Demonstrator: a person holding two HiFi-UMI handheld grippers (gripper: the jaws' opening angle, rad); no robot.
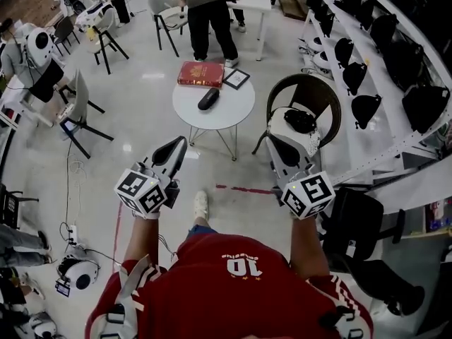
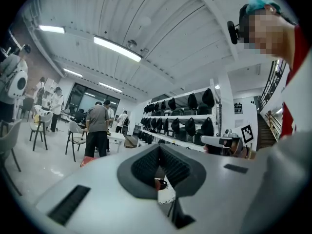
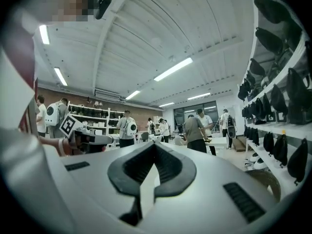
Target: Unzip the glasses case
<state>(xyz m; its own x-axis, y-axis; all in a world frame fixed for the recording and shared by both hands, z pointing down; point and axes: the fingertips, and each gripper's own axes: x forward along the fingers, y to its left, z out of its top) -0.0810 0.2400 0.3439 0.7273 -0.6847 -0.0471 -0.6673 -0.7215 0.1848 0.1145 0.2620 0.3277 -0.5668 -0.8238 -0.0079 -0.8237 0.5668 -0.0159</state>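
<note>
The right gripper points level into a large room, its jaws closed tip to tip with nothing between them. To its left is the left gripper with its marker cube. Ahead, a person in grey stands at a white table. Shelves of dark bags line the right wall.

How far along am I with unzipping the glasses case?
Done: nothing; the dark oblong glasses case lies on the round white table ahead, apart from both grippers. In hand: nothing; left gripper and right gripper are shut and empty. Left: reach the case, steady it, pull the zip.
</note>
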